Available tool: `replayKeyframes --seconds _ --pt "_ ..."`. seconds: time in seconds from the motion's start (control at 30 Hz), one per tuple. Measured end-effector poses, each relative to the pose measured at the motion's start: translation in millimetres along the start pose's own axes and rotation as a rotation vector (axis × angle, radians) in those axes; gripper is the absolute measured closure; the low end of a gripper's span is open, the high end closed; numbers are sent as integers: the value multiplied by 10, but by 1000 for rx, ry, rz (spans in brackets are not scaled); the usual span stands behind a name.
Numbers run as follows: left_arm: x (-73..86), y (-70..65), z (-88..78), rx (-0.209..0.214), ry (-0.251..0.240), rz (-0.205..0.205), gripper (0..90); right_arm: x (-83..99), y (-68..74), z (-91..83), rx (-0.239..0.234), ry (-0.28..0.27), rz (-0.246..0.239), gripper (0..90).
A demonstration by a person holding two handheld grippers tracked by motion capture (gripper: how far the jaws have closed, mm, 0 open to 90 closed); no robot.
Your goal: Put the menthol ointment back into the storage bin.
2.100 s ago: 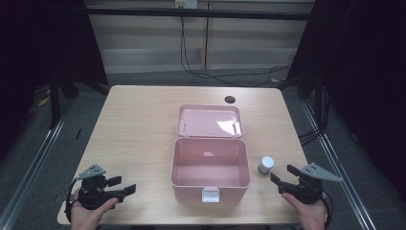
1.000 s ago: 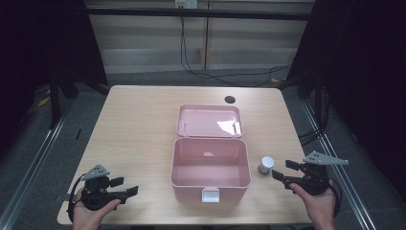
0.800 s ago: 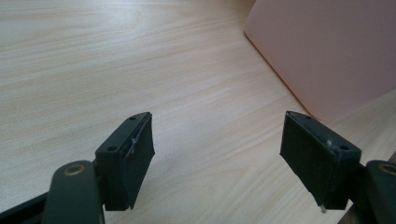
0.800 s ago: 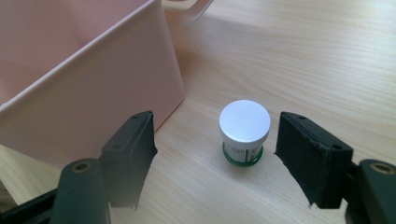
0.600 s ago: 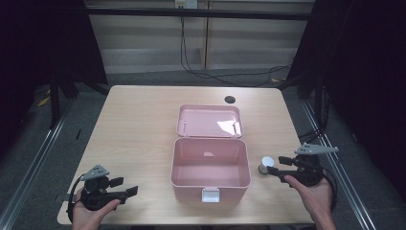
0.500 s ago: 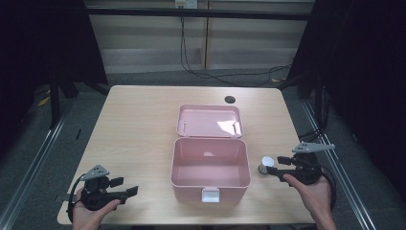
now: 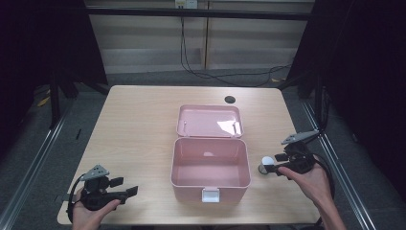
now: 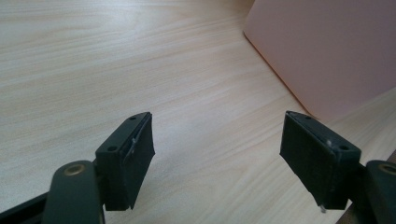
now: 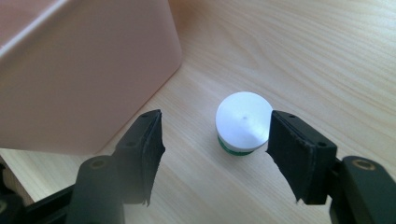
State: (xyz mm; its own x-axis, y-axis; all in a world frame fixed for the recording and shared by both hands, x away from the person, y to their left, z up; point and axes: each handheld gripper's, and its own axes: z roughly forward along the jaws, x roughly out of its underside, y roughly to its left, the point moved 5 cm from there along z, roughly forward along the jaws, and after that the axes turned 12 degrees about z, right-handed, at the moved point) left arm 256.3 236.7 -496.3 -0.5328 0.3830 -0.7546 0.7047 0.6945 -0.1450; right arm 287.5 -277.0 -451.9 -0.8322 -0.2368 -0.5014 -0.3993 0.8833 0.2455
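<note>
An open pink box (image 7: 178,163) sits mid-table with its lid (image 7: 209,121) laid back behind it. A small bottle with a white cap and green base (image 7: 266,163) stands just right of the box. My right gripper (image 7: 275,166) reaches it from the right. In the right gripper view the bottle (image 9: 243,122) stands between the jaws, near the right pad (image 9: 292,149) and clear of the left one. The jaws have just been closing and do not press on it; the right gripper (image 9: 215,122) is open. My left gripper (image 7: 128,192) rests open at the front left, nothing between its jaws (image 8: 217,122).
The pink box wall (image 9: 84,70) rises close on the left of the bottle; the same box (image 8: 327,46) shows ahead of the left gripper. A dark round hole (image 7: 230,99) sits in the tabletop at the back. Bare wood (image 7: 134,134) lies left of the box.
My right hand has moved left toward the box, bringing its jaws around the white-capped bottle, and the jaws have narrowed. The left hand has stayed put.
</note>
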Motion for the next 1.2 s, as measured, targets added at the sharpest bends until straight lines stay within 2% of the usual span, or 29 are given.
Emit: replayKeyframes --seconds 0.1,0.17,0.2,0.27,0.53,0.63,0.87,0.97,1.2 --pt "0 4 -5 0 -1 5 257 -35 -4 25 10 26 -3 360" --pt "-1 4 -10 2 -1 4 257 -76 -11 76 20 67 -15 372" --pt "-5 2 -17 1 -8 2 257 -100 -12 87 33 62 -24 405" --pt "-6 7 -26 0 -10 7 257 -124 -12 105 28 73 -31 424" --pt "-7 5 -16 2 -8 1 258 -202 -35 146 49 148 -45 427" --pt "-5 2 -13 0 -5 2 258 -219 -43 215 58 207 -49 417" --pt "-2 4 -10 4 0 8 258 -227 -72 299 85 244 -43 419" --pt "-3 1 -10 7 0 9 258 -226 -118 335 96 283 -42 420" --pt "0 2 -9 6 0 5 258 -231 -126 425 102 330 -47 449"
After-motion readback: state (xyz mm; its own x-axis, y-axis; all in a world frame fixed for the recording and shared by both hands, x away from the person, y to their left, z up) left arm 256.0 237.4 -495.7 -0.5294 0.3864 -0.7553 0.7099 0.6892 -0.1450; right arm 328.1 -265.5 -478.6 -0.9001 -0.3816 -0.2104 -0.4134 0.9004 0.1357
